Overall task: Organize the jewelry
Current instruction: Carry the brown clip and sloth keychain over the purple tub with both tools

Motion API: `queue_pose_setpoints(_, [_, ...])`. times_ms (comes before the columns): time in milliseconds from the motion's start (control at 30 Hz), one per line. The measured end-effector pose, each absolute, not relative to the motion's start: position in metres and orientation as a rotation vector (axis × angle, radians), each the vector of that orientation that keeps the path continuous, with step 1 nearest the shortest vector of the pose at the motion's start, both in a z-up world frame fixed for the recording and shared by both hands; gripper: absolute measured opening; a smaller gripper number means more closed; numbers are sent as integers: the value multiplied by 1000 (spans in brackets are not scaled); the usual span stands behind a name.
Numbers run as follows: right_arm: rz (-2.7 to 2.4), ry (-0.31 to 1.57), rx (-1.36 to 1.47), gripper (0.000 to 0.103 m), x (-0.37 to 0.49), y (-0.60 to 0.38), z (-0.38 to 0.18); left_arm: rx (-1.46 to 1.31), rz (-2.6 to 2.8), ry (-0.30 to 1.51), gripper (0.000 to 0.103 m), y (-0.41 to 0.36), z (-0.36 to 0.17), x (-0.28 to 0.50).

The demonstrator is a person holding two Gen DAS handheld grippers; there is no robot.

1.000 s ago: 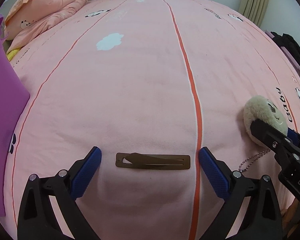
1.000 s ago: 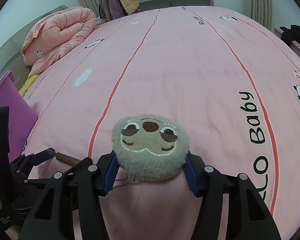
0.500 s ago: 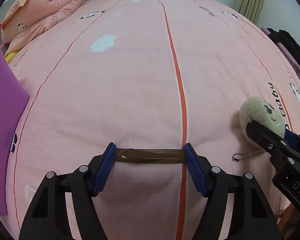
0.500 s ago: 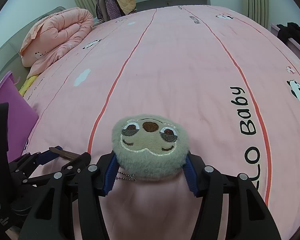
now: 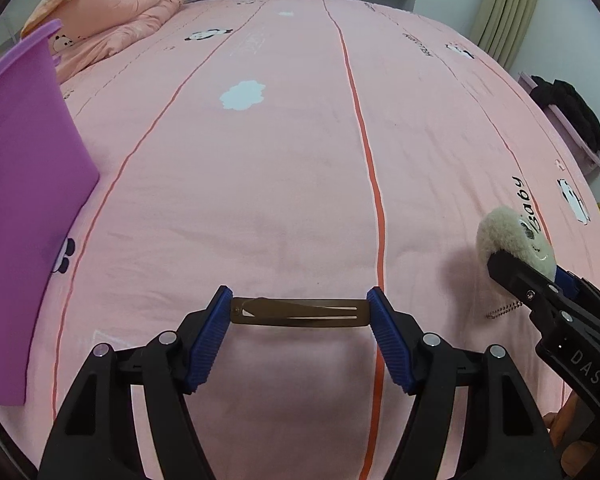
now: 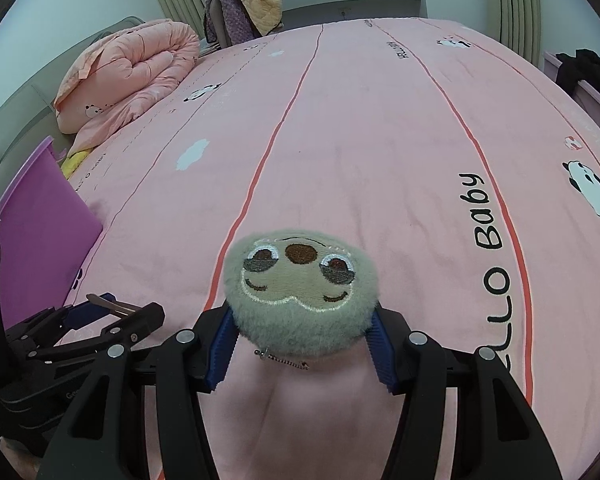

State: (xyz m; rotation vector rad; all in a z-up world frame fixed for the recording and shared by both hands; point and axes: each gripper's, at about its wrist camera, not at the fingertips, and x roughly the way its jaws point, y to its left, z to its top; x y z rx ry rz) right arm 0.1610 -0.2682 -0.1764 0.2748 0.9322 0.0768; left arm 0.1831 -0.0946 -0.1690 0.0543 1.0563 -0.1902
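A flat brown hair clip (image 5: 300, 312) lies crosswise between the blue pads of my left gripper (image 5: 299, 322), which is shut on its two ends and holds it above the pink bedsheet (image 5: 280, 152). My right gripper (image 6: 302, 338) is shut on a round grey-beige plush sloth-face keychain (image 6: 300, 292), whose bead chain (image 6: 284, 360) dangles below it. In the left wrist view the plush keychain (image 5: 508, 240) and the right gripper's black fingers (image 5: 540, 292) show at the right. In the right wrist view the left gripper with the hair clip (image 6: 108, 304) shows at the lower left.
A purple plastic bin (image 5: 24, 200) stands on the bed to the left, also the purple bin (image 6: 40, 216) in the right wrist view. A folded pink quilt (image 6: 128, 68) lies at the far left. Dark clothes (image 5: 572, 112) rest on a ledge beyond the bed's right edge.
My left gripper closed from wide open onto the ends of the hair clip and lifted it off the sheet. The right gripper rose with the plush keychain still in it.
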Motion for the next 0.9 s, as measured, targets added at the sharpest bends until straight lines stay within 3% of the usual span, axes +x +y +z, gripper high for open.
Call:
queue_pose_setpoints(567, [238,737,236,55,106,-190,-56,-23,-178,839,67,-11,-41,106])
queue_pose_setpoints(900, [447,646,173,55,125,-78,12,-53,-48,679,67,94,37,88])
